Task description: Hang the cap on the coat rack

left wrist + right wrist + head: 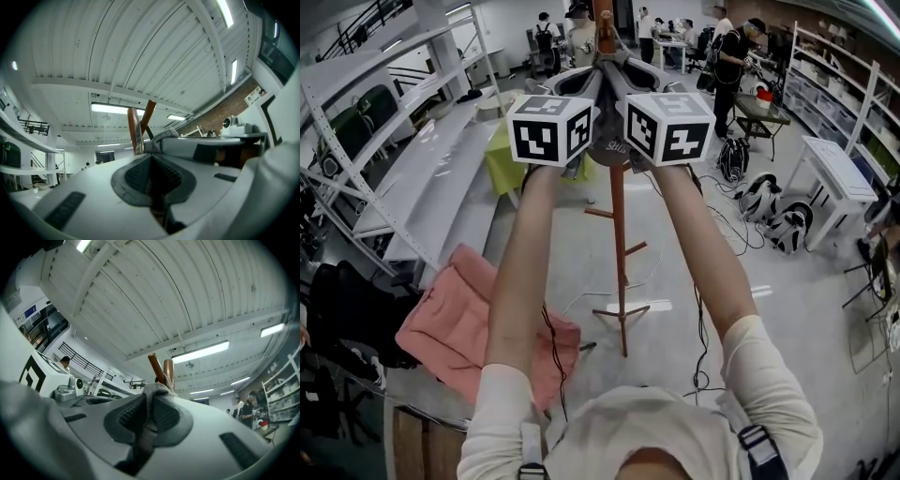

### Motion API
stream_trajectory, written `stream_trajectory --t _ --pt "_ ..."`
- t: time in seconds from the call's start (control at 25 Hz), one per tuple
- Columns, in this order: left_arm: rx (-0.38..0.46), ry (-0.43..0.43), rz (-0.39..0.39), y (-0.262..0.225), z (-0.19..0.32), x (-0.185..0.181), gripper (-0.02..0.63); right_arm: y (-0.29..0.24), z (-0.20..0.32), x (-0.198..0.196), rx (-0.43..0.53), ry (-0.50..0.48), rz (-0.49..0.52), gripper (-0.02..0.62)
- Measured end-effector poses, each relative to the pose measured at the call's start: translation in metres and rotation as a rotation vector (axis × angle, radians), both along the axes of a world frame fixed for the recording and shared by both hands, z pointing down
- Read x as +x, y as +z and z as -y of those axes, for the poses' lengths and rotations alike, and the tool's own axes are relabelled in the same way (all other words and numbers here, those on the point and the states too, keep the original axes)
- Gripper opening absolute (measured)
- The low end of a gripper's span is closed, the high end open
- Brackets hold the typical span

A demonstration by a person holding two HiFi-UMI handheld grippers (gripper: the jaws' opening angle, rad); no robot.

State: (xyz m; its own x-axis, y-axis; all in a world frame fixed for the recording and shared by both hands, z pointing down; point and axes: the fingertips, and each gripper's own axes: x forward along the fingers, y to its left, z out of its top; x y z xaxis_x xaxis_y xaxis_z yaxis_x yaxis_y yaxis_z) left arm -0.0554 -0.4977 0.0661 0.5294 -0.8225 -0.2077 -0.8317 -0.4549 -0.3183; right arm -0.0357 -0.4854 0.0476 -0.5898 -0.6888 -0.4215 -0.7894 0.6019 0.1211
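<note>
A pink cloth (pixel 455 323) lies on the floor far to the left (beside the grey shelving (pixel 412 178)). The left gripper (pixel 151 180) is raised high, its jaws closed down to a thin slit on the grey fabric of the cap (pixel 612 143). The cap hangs between the two marker cubes, up against the top of the coat rack (pixel 618 225), whose brown pole runs down beneath it to the floor. In the left gripper view the rack's upper pegs (pixel 137 127) rise just beyond the pinched fabric. The right gripper (pixel 149 417), level with the left, is likewise clamped on the cap's other side, with the pegs just past its jaws.
</note>
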Motion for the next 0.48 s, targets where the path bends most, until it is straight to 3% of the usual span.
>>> stream_trajectory --t 0.48 --pt "-0.008 0.049 -0.026 0.009 -0.024 0.005 0.006 0.028 -0.015 0.009 0.006 0.067 -0.029 0.054"
